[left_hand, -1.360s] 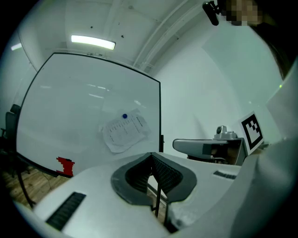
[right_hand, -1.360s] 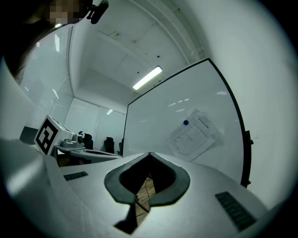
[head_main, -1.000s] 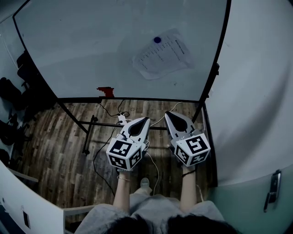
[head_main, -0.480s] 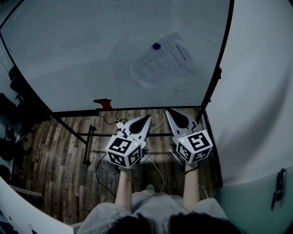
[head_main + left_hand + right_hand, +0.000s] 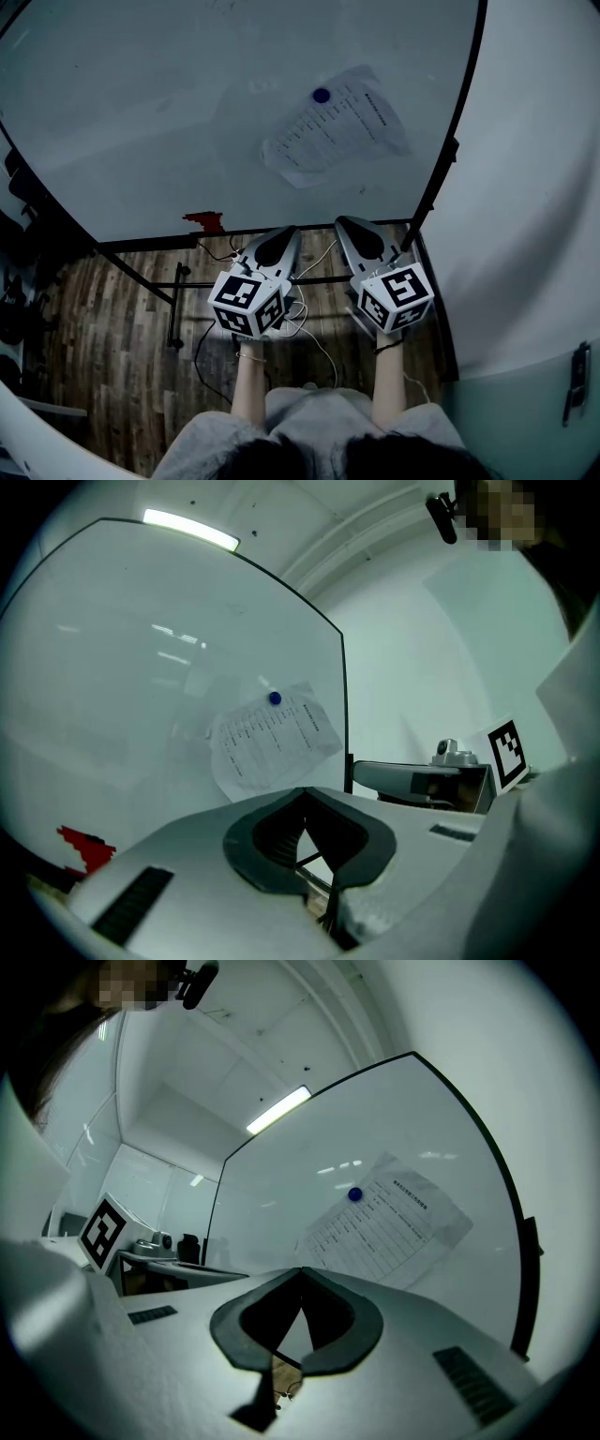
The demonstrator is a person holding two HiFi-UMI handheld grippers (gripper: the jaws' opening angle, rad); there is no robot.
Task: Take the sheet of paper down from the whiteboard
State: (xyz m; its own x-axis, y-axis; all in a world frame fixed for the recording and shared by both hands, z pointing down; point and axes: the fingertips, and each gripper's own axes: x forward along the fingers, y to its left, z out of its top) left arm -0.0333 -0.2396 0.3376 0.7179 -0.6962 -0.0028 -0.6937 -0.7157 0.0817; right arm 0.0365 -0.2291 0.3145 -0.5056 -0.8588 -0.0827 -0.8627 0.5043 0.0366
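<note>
Paper [image 5: 333, 127] on whiteboard [image 5: 141, 112] under blue magnet [image 5: 322, 95], long axis rising rightward. Right claw [image 5: 345, 225] nearer, clenched, empty; paper above and ahead, well apart. Left claw [image 5: 286, 231] clenched, empty.

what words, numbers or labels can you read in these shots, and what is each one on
Nothing here can be quoted.
Sheet of paper: a heading and rows of print, too small and blurred to read.
Marker cubes: black-and-white square patterns only, no words.
Whiteboard: no writing that I can make out.
</note>
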